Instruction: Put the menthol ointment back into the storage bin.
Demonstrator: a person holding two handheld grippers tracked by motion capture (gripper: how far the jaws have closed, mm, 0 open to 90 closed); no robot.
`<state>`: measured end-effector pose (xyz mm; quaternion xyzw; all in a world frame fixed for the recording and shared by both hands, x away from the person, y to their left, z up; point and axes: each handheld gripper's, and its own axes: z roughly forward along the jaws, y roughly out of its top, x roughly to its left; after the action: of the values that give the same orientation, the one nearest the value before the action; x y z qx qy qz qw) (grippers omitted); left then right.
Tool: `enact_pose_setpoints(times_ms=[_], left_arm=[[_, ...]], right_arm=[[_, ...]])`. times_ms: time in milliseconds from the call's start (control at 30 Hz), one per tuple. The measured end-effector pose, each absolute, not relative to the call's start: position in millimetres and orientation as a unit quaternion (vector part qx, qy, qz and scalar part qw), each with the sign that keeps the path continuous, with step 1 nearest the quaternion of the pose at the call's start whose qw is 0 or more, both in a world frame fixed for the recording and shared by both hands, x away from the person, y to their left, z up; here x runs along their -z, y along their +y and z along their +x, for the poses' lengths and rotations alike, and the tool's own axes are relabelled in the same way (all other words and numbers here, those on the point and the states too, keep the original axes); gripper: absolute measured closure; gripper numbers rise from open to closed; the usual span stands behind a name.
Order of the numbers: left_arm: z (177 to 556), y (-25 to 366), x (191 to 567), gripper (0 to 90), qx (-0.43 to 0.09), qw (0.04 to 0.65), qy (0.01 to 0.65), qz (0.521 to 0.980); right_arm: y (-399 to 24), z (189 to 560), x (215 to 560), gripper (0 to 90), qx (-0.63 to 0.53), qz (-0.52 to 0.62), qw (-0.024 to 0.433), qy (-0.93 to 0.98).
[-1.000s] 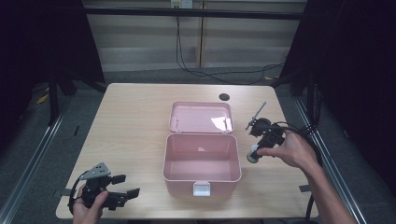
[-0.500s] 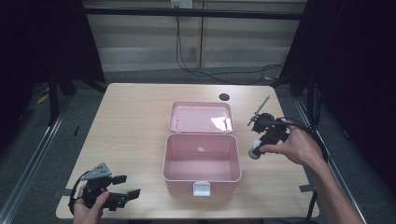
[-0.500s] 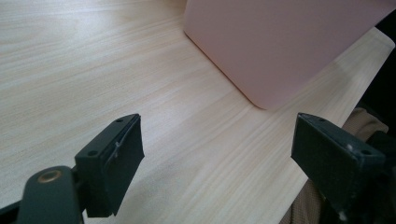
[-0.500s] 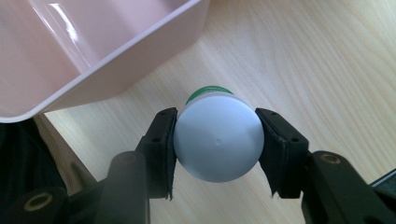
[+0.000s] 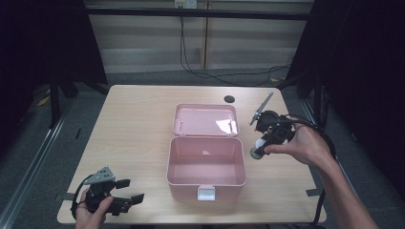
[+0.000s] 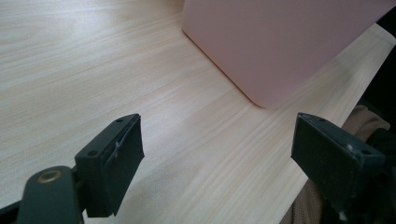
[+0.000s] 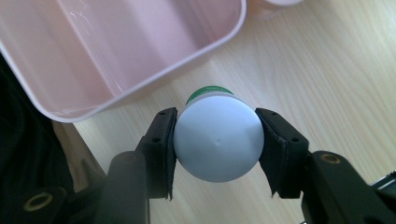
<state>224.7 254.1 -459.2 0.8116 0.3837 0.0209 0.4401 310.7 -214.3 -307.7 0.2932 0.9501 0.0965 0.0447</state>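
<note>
**At the right of the pink box, a white-capped bottle sits in the right gripper**

On the wooden table a pink box stands open near the middle, and its lid lies back flat on the far side. The inside of the box looks empty. A small white latch is at the near wall of the box.

The right gripper is just beside the right wall of the box, held by the right hand. Its jaws are closed on a small bottle with a white round cap; the two black pads press the cap from both sides. Under the cap a green band is visible. In the right gripper view the bottle is over the bare wood, close to the rim of the pink box but outside of it. It cannot be told if the bottle touches the table.

The left gripper is at the near left corner of the table, well apart from the box, in the left hand. Its jaws stand wide apart and hold nothing; in the left gripper view there is only wood between them, and the corner of the pink box is farther off.

A small dark round spot is on the table beyond the lid, near the far edge.
</note>
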Motion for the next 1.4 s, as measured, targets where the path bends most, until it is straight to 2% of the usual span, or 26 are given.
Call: enact_pose_setpoints(times_ms=[367, 1400], left_arm=[[225.2, 253.7, 459.5, 16.6, -0.022, 0.439, 0.385, 0.812], [225.1, 254.6, 459.4, 16.6, -0.022, 0.442, 0.383, 0.811]], right_arm=[[-196.2, 312.1, 286.3, 51.2, -0.119, 0.272, 0.051, 0.954], [-129.2, 329.3, 307.7, 51.2, -0.133, 0.209, 0.029, 0.968]])
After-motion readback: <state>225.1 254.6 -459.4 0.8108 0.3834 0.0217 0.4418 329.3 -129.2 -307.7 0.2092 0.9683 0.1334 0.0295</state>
